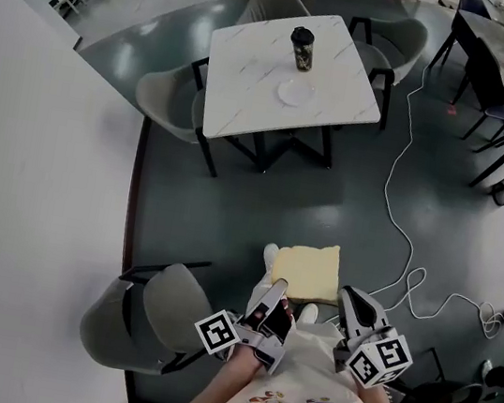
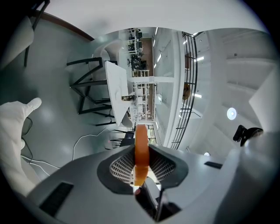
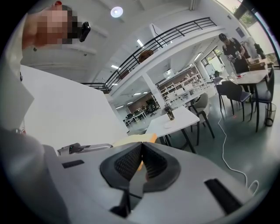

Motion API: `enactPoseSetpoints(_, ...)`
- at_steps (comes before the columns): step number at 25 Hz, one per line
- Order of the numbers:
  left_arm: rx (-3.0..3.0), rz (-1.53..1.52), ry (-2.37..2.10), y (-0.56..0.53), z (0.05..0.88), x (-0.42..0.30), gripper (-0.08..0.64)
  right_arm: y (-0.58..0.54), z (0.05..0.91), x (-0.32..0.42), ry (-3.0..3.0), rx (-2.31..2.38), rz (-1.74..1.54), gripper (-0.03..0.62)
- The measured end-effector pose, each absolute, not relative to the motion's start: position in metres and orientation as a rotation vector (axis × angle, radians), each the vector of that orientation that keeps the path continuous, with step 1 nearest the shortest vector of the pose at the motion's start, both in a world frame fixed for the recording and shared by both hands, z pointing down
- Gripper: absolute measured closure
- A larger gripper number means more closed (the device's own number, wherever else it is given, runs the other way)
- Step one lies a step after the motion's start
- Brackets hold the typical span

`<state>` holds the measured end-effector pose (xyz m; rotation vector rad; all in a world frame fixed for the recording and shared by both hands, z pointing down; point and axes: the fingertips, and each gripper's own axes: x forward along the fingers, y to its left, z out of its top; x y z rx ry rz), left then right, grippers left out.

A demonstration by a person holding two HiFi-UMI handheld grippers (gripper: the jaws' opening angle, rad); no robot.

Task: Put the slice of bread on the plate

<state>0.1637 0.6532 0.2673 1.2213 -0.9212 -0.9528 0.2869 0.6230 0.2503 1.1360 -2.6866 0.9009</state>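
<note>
Left gripper (image 1: 275, 293), right gripper (image 1: 348, 298) jaws both gripped slice of bread (image 1: 308, 269); carry step; next I needed to reach the far plate (image 1: 295, 92).

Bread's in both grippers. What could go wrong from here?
The slice of bread is pinched only at its near edge by left gripper and right gripper; it could tear or sag. The white cable on the floor could trip the person. The cup beside the plate might get knocked.
</note>
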Motion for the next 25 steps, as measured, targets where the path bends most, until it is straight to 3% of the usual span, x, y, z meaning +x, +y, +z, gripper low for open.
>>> enactPoseSetpoints(25,1.217,-0.913,-0.806,0.454,0.255,-0.009,0.463,0.427,0.232,0.126,-2.582,1.312,0.858,0.586)
